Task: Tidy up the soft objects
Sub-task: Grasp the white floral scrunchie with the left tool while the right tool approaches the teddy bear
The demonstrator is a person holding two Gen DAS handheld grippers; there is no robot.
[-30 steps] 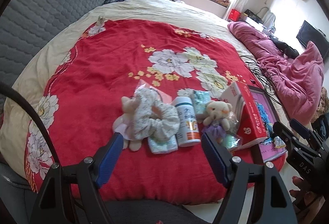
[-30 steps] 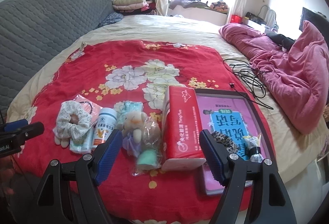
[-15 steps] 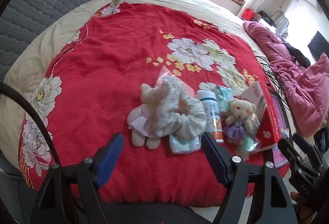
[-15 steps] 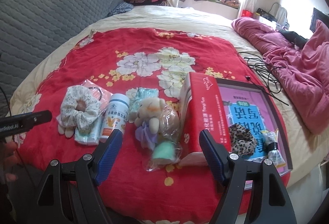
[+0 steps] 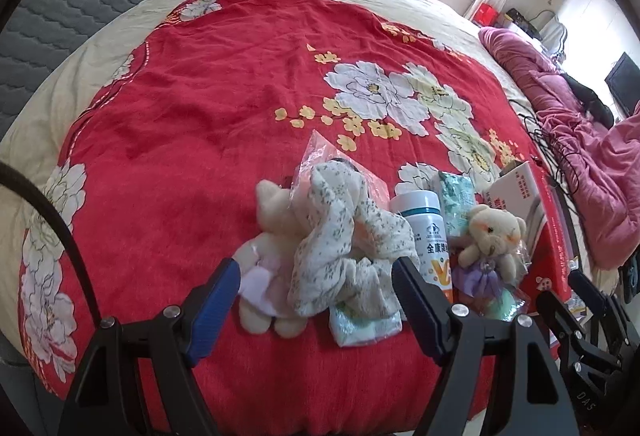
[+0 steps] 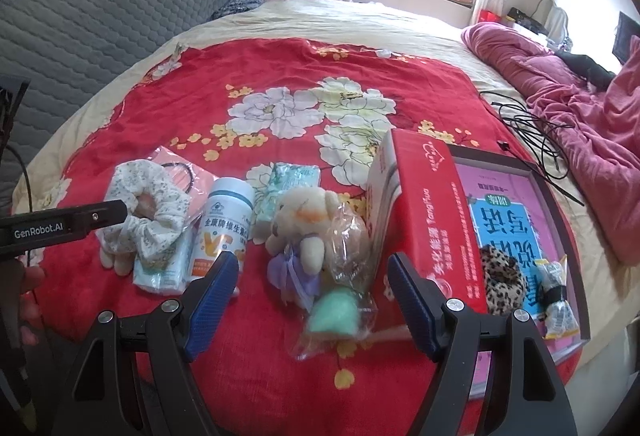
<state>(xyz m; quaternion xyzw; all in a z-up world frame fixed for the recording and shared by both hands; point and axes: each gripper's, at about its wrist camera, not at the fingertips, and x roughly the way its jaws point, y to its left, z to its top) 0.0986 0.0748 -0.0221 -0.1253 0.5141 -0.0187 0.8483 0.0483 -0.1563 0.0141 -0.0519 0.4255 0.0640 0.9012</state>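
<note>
A floral white scrunchie (image 5: 344, 236) lies over a beige plush toy (image 5: 272, 220) on the red flowered blanket (image 5: 200, 115). My left gripper (image 5: 316, 288) is open, its fingers either side of them, empty. A small teddy in a purple dress (image 6: 300, 232) lies beside a clear bag with a mint-green puff (image 6: 336, 312). My right gripper (image 6: 312, 288) is open and empty just in front of the teddy. A leopard scrunchie (image 6: 500, 276) lies on the pink book (image 6: 516, 211).
A white supplement bottle (image 6: 224, 228), tissue packs (image 6: 160, 272), a red tissue box (image 6: 424, 211) and a pink bag (image 6: 188, 175) lie among the soft things. Black cables (image 6: 532, 127) and a pink quilt (image 6: 580, 115) lie to the right. A grey headboard (image 6: 100, 15) stands behind.
Both grippers have moved forward and down toward the items. The left one now brackets the floral scrunchie; the right one is closer to the teddy. Both stay open.
</note>
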